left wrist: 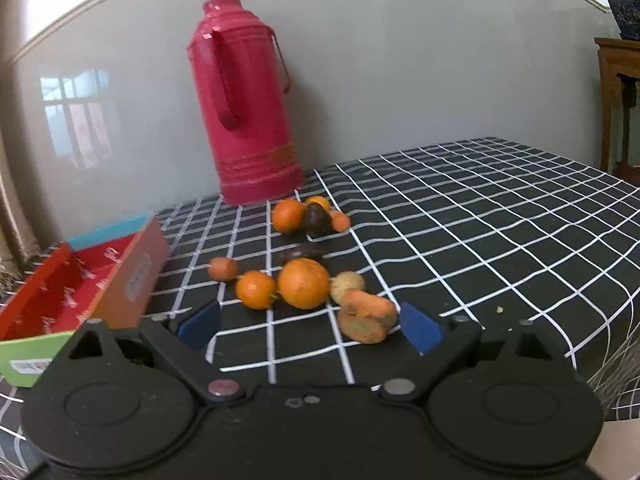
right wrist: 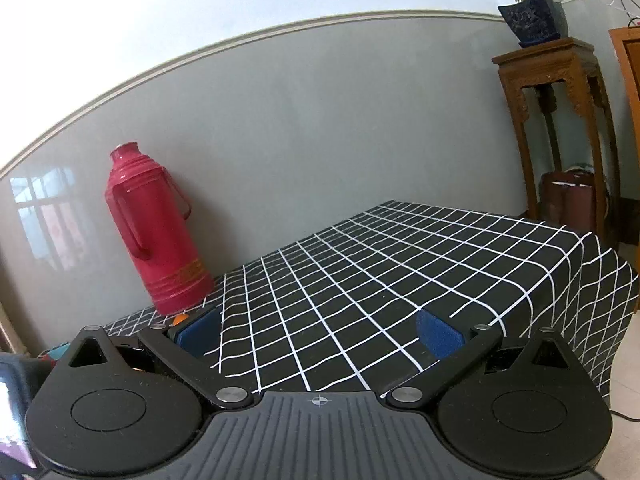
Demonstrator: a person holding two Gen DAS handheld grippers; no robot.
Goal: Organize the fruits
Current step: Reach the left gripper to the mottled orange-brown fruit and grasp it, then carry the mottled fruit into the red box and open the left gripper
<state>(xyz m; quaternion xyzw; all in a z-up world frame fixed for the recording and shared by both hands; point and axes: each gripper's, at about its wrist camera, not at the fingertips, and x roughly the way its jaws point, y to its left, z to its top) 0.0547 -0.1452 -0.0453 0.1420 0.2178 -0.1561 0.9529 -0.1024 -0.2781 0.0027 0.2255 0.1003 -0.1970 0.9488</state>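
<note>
Okay, left gripper [left wrist: 310, 326] hangs low over the checked tablecloth [left wrist: 480, 216], blue pads [left wrist: 200, 326] spread wide, nothing pinched between them. Fruit is loose on the cloth, all ahead at 12 o'clock of the gripper. Near cluster: big orange [left wrist: 303, 283] in the middle, smaller orange [left wrist: 256, 290] touching it at 9 o'clock, small reddish-orange fruit [left wrist: 222, 269] further out at 10 o'clock, pale yellowish fruit [left wrist: 346, 287] at 3 o'clock of the big orange. A blotchy orange-green fruit [left wrist: 366, 318] lies nearest, just inside the right-hand pad; contact with the pad is unclear. A dark fruit [left wrist: 301, 253] lies just behind the big orange. Far cluster toward the flask: orange [left wrist: 288, 215], dark round fruit [left wrist: 317, 218] touching it, another orange [left wrist: 318, 202] behind, tiny orange one [left wrist: 341, 221] at 3 o'clock. Pink thermos flask [left wrist: 244, 100] stands upright at the table's far edge by the grey wall. Red open box [left wrist: 60, 300] with blue and green end walls sits at 9 o'clock of the fruit, nothing visible inside. Right gripper [right wrist: 320, 334] also stands wide with nothing between the pads, over bare cloth; the thermos is at its 10 o'clock. A wooden stand [right wrist: 560, 92] with a potted plant [right wrist: 530, 16] sits past the table at 2 o'clock.
</note>
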